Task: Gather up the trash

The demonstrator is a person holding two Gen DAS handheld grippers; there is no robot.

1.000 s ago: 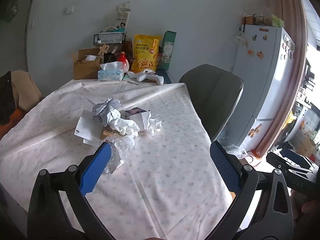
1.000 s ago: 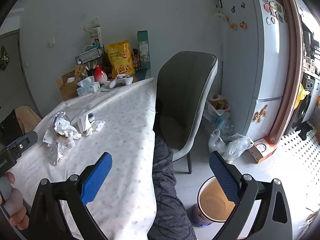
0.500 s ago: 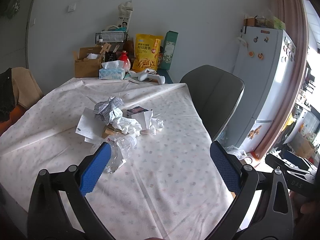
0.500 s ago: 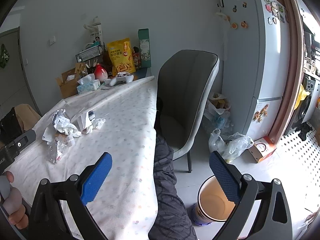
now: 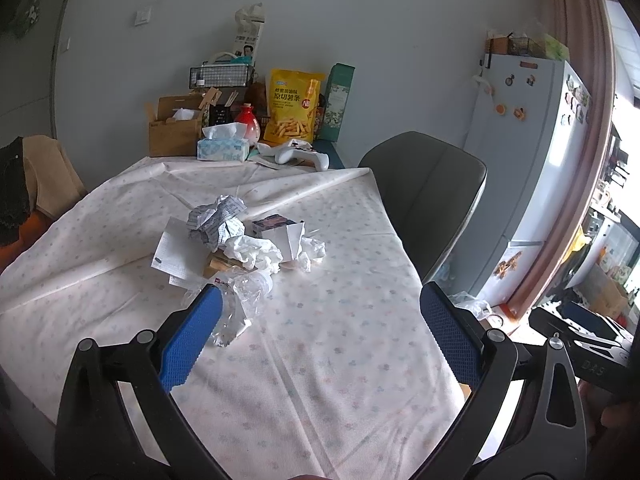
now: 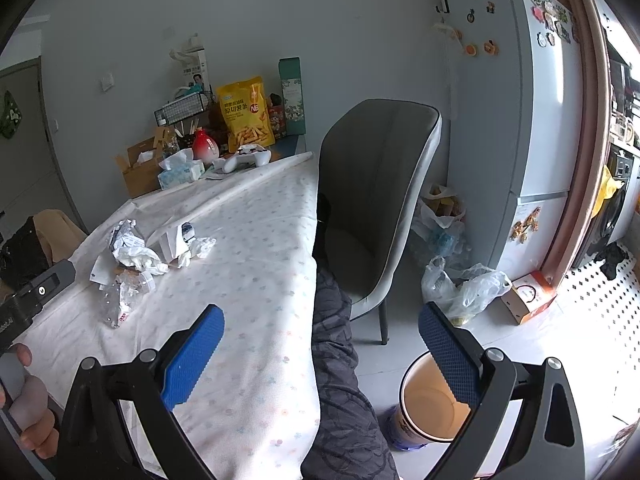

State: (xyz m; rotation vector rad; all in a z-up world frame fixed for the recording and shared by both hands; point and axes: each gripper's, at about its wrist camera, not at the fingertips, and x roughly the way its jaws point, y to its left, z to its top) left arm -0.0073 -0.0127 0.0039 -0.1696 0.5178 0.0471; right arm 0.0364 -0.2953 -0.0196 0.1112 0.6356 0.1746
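Observation:
A heap of trash lies mid-table: a crumpled printed paper, white tissues, a small torn carton, a flat receipt and a crushed clear plastic bottle. The heap also shows in the right wrist view. My left gripper is open and empty, short of the bottle. My right gripper is open and empty, above the table's right edge. A round paper bin stands on the floor below its right finger.
The table has a white dotted cloth. At its far end stand a tissue box, a cardboard box, a yellow snack bag and a game controller. A grey chair, plastic bags and a fridge are on the right.
The left gripper has drawn back and risen slightly, so the trash heap sits a little higher and farther in its view. The right gripper has barely moved. Both stay open.

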